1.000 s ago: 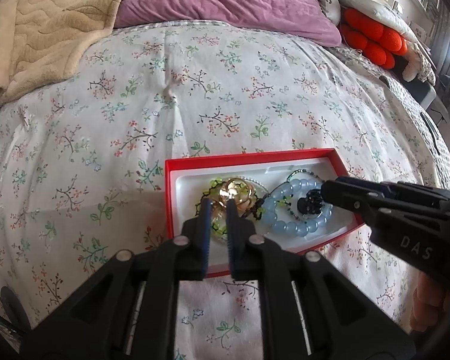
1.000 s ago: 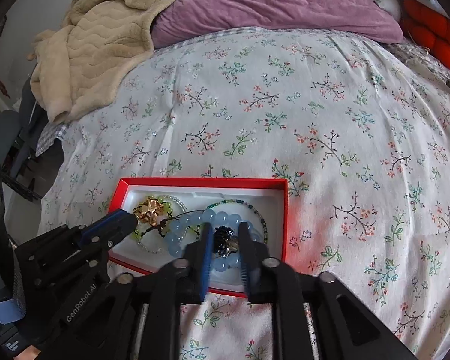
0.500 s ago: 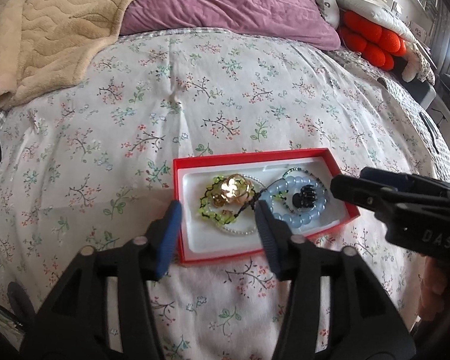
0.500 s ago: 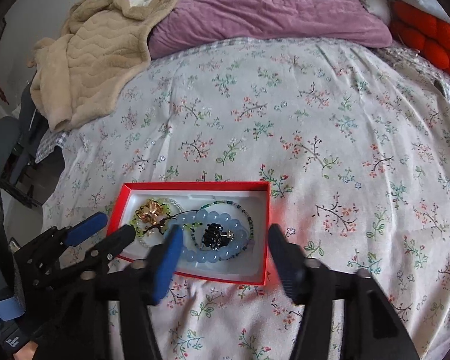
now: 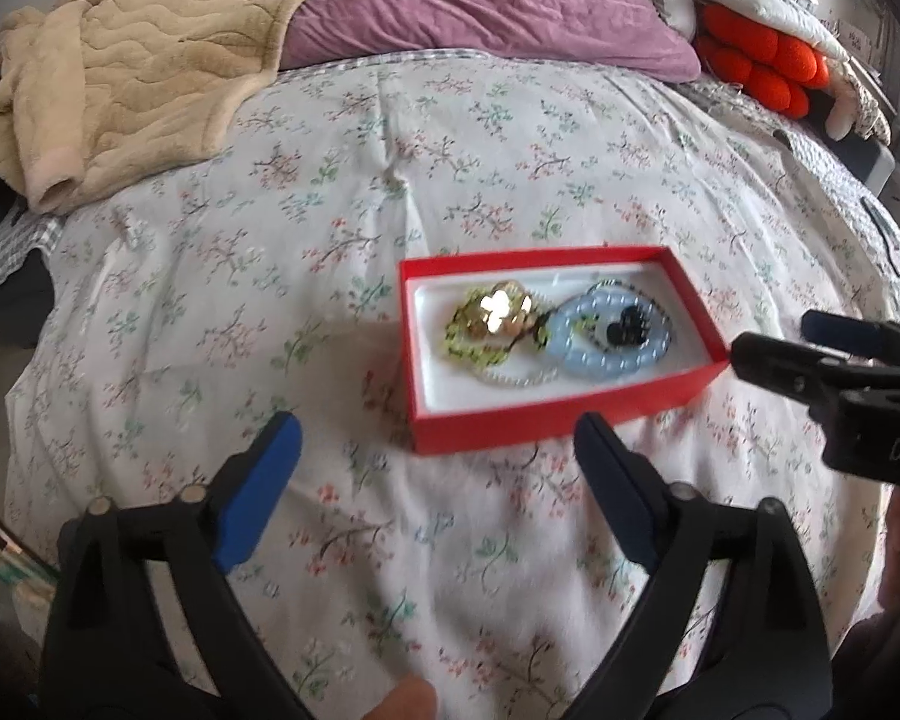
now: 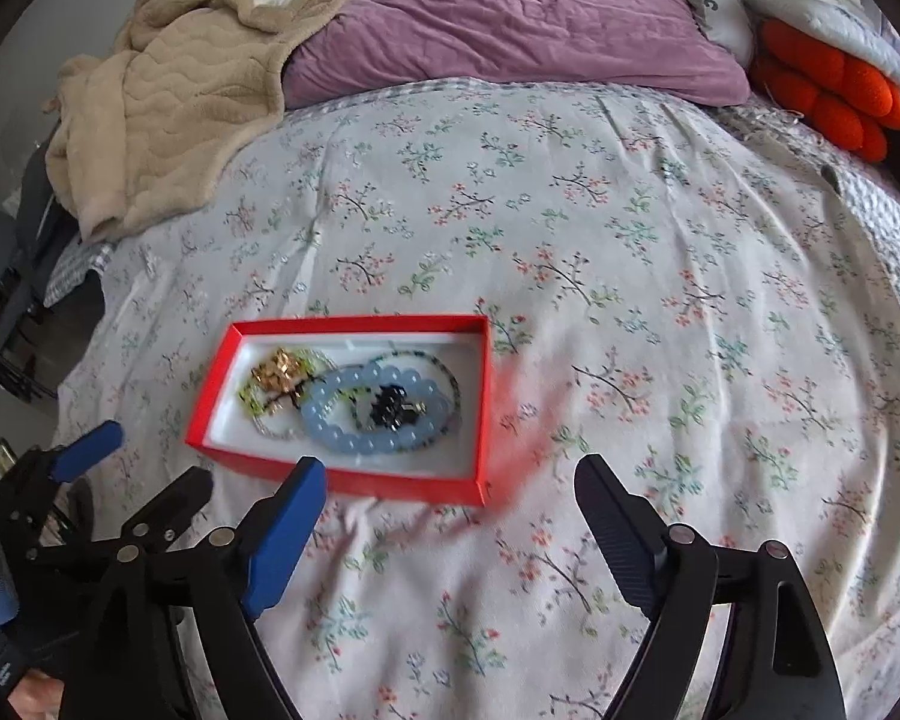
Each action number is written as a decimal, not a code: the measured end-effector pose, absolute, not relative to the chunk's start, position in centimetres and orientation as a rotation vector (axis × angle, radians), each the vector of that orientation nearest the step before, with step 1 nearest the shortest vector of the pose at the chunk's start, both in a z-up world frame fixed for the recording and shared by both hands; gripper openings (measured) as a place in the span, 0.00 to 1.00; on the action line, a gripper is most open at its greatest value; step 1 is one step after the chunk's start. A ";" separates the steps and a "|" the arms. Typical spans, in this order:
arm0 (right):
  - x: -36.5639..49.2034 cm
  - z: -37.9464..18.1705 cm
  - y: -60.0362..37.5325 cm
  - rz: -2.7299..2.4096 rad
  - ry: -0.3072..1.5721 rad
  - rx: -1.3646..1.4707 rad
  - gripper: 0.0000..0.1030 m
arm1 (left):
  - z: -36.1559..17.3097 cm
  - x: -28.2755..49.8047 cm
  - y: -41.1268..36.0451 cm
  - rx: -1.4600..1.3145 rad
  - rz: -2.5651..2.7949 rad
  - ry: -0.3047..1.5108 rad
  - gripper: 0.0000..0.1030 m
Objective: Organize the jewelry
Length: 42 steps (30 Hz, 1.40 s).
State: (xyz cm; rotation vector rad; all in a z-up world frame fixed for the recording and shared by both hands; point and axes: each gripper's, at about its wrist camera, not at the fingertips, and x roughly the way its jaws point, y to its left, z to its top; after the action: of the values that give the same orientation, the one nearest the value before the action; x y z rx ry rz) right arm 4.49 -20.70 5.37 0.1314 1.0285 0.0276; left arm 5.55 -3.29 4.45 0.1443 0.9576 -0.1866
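The jewelry, a pale-blue bead bracelet (image 5: 606,343), a gold flower piece (image 5: 501,313) and beaded strands, lies gathered in the shallow red cardboard box (image 5: 546,414) on the floral bed just beyond both grippers' empty, opening fingers (image 5: 615,483), so the tidying looks nearly done, with no loose pieces visible.

Red box (image 5: 561,420) on floral bedspread (image 5: 390,180)

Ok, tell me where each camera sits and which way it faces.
Left wrist: on the left gripper, looking down over its opening, empty jaws at the red box on the bed; right gripper at right edge.
Right wrist: on the right gripper, jaws opening and empty, same downward look; left gripper at lower left.
Shared: box, blue bracelet, bed, purple pillow.
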 end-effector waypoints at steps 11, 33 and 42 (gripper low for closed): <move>1.7 5.2 -20.9 -0.043 1.057 0.089 0.93 | 4.4 2.8 -1.8 0.122 -0.133 1.006 0.99; -1.2 4.8 -19.8 -0.030 1.109 0.040 0.93 | 4.4 0.0 -1.0 0.130 -0.127 1.033 0.99; -1.9 4.4 -19.6 -0.032 1.122 0.043 0.93 | 4.2 -0.6 -0.6 0.128 -0.122 1.045 0.99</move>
State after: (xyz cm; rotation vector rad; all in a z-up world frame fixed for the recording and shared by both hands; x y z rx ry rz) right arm -1.91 -19.61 4.38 0.0428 1.1223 -0.0318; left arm -0.62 -0.64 4.24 0.1278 1.0445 -0.1216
